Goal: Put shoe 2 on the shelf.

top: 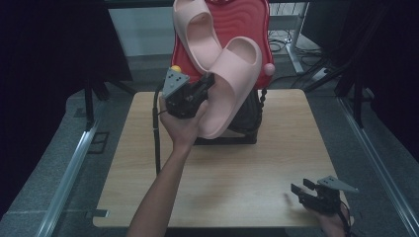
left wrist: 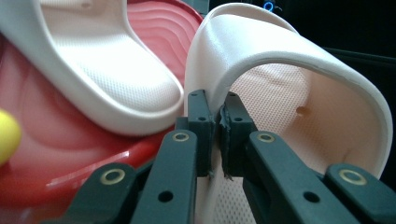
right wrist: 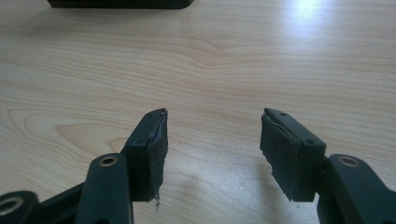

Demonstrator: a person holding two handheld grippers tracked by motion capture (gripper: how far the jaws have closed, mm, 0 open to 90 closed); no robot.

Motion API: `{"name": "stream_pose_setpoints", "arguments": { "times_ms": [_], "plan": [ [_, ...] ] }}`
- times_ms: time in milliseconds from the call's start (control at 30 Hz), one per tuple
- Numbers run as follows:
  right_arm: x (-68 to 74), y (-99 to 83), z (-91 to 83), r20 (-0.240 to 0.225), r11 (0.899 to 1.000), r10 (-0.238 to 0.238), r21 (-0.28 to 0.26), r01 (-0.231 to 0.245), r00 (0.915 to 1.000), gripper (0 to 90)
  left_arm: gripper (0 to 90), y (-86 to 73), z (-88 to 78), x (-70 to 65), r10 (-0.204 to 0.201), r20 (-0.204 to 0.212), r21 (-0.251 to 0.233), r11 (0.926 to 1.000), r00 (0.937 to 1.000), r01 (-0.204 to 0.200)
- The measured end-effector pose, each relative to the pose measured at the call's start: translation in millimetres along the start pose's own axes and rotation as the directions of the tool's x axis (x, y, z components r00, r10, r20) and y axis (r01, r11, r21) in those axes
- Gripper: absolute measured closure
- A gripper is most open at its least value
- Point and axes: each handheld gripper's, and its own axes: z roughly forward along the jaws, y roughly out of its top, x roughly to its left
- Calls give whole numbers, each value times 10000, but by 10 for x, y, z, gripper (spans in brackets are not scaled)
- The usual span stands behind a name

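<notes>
Above table (top: pixel 148 163), L tool (top: pixel 210 81) (gripping slipper (top: pixel 232 89))

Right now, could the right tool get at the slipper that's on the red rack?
Probably not without a long reach: the right tool sits open at the table's near corner, while that slipper hangs high on the rack beyond the far edge.

Pale pink slipper (top: pixel 232 84); red ridged rack (top: pixel 249 24); light woodgrain table (top: pixel 222 173).
</notes>
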Motion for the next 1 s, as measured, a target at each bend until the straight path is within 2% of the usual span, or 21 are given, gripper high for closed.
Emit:
{"name": "stream_pose_setpoints", "arguments": {
  "times_ms": [167, 300, 467, 833, 1000],
  "plan": [
    [3, -3, 3, -23, 10000, -6, -18, 6, 10000, 416, 845, 175, 133, -41, 90, -240, -108, 9999, 9997, -92],
    [7, -5, 8, -22, 10000, -36, 6, 37, 10000, 416, 844, 328, 306, -83, 70, -486, 28, 10000, 9988, -69],
    [12, -7, 11, -57, 10000, -74, -19, 74, 10000, 416, 845, 492, 496, -158, 411, -767, 60, 9992, 9962, -407],
    [5, -15, 5, -35, 10000, 9, -30, -9, 10000, 416, 846, 713, 867, -114, 225, -1190, 58, 9997, 9926, -220],
    [28, -9, -5, -26, 9999, -37, -93, 37, 10000, 416, 844, 805, 1039, -104, 193, -1522, 124, 9998, 9882, -176]
  ]
}}
